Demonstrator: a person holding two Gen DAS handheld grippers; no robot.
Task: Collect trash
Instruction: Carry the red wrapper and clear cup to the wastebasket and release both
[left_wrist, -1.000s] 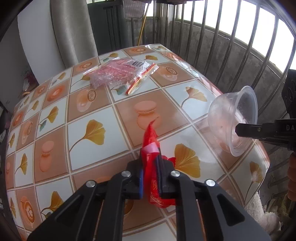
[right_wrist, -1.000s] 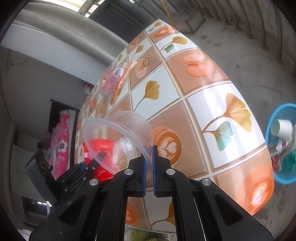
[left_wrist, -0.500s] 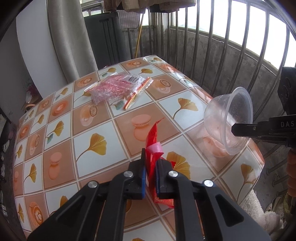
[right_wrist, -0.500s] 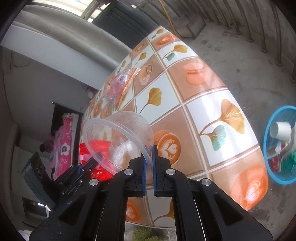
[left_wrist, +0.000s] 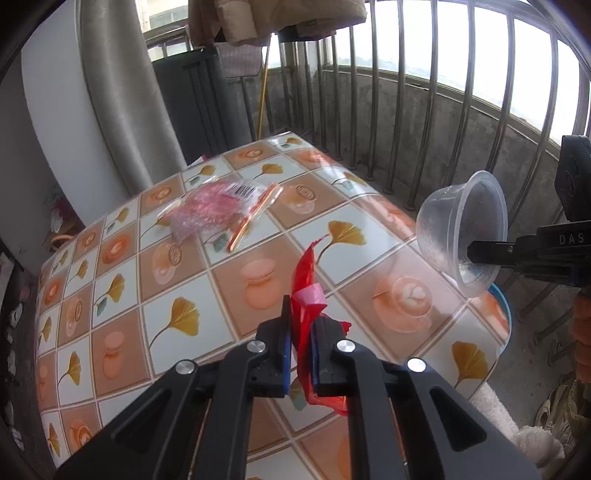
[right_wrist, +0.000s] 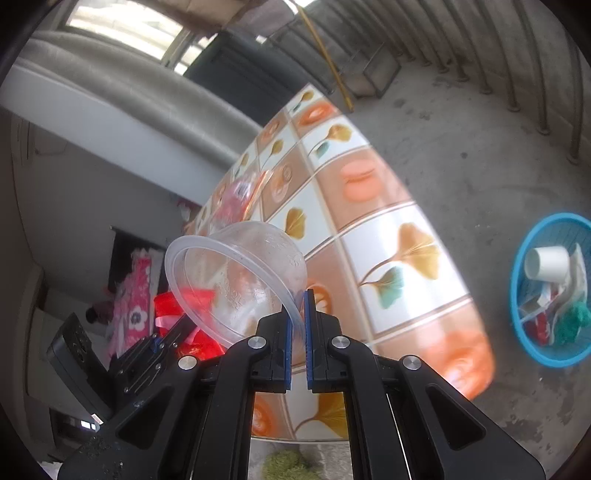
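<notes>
Your square table (left_wrist: 229, 273), covered in glossy cloth printed with ginkgo leaves and macarons, is lying below both grippers. On the concrete floor beside it, a round blue plastic basket (right_wrist: 517, 295) is holding a white paper cup (right_wrist: 548, 263) and other scraps. You are carrying a clear, round plastic bowl (right_wrist: 240, 280) tilted on its side above the table's edge: your right gripper (right_wrist: 298, 306) is clenching its rim between the blue pads. Your left gripper (left_wrist: 301, 332) is grasping a crumpled red plastic wrapper (left_wrist: 306, 291), which is sticking up and out beyond the fingertips, off the cloth. A clear bag of pink contents (left_wrist: 218, 210) is resting on the far part of the table, well apart from both grippers.
</notes>
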